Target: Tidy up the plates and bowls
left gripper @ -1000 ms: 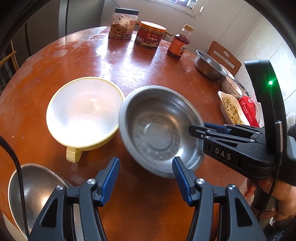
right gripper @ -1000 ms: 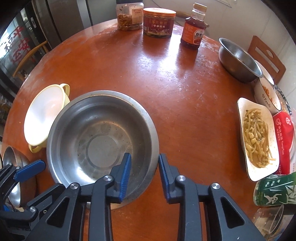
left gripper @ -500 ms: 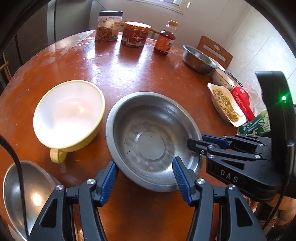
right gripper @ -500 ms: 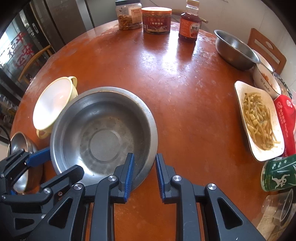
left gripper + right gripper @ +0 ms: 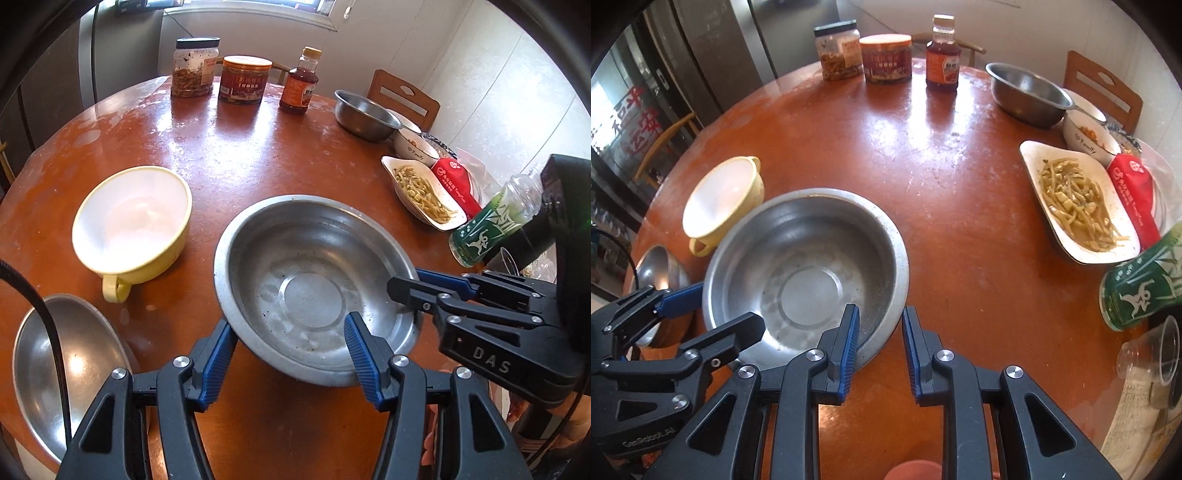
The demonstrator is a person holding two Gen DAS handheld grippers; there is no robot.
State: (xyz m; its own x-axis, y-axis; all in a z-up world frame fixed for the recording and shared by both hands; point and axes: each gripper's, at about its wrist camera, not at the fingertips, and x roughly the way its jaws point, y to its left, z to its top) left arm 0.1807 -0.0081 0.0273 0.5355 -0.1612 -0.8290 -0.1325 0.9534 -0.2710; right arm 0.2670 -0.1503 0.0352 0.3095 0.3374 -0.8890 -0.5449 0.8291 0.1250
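A wide steel bowl (image 5: 310, 284) (image 5: 805, 273) sits near the front of the round wooden table (image 5: 236, 155). My left gripper (image 5: 291, 354) is open, one finger outside the bowl's near rim and one over its inside. My right gripper (image 5: 877, 343) is partly open astride the bowl's rim; in the left wrist view it shows at the bowl's right edge (image 5: 410, 286). A yellow handled bowl (image 5: 133, 221) (image 5: 720, 199) stands left of the steel bowl. A second steel bowl (image 5: 66, 365) (image 5: 655, 266) lies at the table's near left edge.
At the back stand two jars (image 5: 194, 66) (image 5: 243, 79) and a sauce bottle (image 5: 299, 85). On the right are a small steel bowl (image 5: 1027, 92), a white bowl (image 5: 1089, 136), a dish of bean strips (image 5: 1075, 199), a red packet (image 5: 1134, 192), a green bottle (image 5: 1141, 284) and a plastic cup (image 5: 1152, 350).
Both grippers have drawn back toward the table's near edge, and the steel bowl has come with them. The right gripper's jaws have opened a little.
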